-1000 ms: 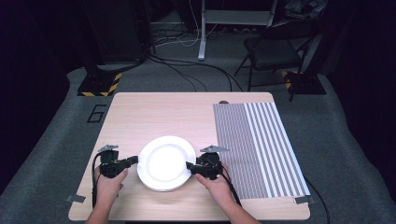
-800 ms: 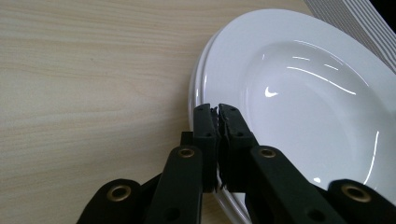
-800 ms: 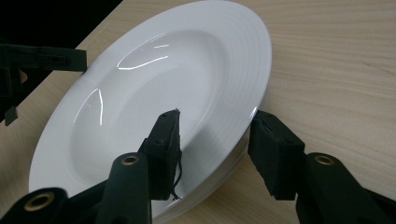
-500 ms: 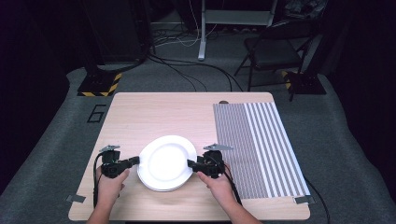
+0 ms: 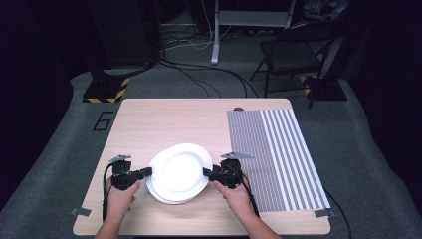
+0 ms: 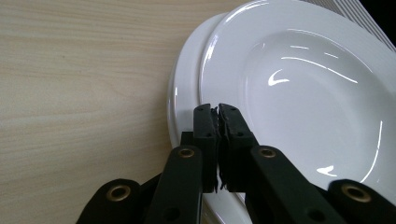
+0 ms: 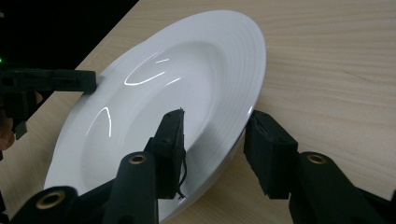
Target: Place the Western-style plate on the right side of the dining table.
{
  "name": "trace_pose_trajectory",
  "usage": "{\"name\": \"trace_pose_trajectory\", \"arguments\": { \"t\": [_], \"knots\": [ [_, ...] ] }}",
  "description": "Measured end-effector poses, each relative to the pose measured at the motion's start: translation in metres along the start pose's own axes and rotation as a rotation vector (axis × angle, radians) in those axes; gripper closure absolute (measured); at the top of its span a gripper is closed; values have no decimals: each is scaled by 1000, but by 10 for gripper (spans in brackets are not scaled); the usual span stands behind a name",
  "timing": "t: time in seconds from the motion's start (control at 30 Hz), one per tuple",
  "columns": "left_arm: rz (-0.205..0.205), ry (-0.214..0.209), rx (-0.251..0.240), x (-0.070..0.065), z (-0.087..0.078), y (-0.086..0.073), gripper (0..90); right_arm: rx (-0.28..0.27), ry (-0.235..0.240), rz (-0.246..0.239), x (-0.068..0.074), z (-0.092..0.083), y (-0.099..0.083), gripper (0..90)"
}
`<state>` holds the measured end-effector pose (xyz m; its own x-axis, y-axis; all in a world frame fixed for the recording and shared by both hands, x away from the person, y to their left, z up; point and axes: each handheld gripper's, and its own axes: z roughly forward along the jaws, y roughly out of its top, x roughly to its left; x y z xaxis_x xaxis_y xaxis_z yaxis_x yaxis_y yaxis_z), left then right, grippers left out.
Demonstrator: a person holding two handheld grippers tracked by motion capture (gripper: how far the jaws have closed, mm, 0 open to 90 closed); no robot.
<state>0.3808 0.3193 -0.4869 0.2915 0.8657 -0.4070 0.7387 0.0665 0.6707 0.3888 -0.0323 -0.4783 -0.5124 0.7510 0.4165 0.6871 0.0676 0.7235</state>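
While the stack of round, glossy white ceramic plates [image 5: 178, 173] lies near the front edge of the pale wooden bench [image 5: 164, 119], the work in hand looks like lifting the top plate [image 6: 308, 93] off it with both grippers.

To the left of the stack, the left gripper [image 5: 147, 172] has its black fingers [image 6: 205, 135] clenched tight together at the plates' left rim; in the left gripper view they meet with no gap, lying over the rim where the top plate overlaps the one beneath, and I cannot tell whether any edge is truly pinched between them. The top plate sits shifted a little away from the lower one [image 6: 184, 93], whose rim shows as a crescent on the left.

To the right of the stack, the right gripper [image 5: 206, 172] straddles the right rim: one finger [image 7: 170, 140] rests over the plate's inner face, the other [image 7: 268, 149] stands outside and below the edge. Its jaws have just been closing with the rim between them, yet the outer finger still seems clear of it. The next move, I judge, calls for closing fully on that rim, then raising both sides evenly.

Further right of the stack lies a grey-and-white striped mat [image 5: 278, 149].

Count: at least two plates, two grippers, one mat.
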Motion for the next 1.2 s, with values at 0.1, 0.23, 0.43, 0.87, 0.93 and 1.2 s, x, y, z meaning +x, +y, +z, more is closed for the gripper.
{"name": "trace_pose_trajectory", "arguments": {
  "t": [0.1,0.23,0.43,0.87,0.93,1.2],
  "knots": [
    [-2,1,-5,0,0,0,863,16,8,0,0,0,-2,586],
    [-1,0,-2,0,0,0,863,38,51,20,0,-1,-4,606],
    [-1,0,-5,0,0,0,862,47,76,32,-2,-2,-5,621],
    [22,-20,16,-7,10,-2,876,4,90,73,-11,-13,3,700],
    [29,-20,12,-7,10,-2,875,5,92,78,-11,-14,4,703],
    [49,-28,17,-11,15,-4,875,-6,95,76,-14,-18,6,717]
  ]
}}
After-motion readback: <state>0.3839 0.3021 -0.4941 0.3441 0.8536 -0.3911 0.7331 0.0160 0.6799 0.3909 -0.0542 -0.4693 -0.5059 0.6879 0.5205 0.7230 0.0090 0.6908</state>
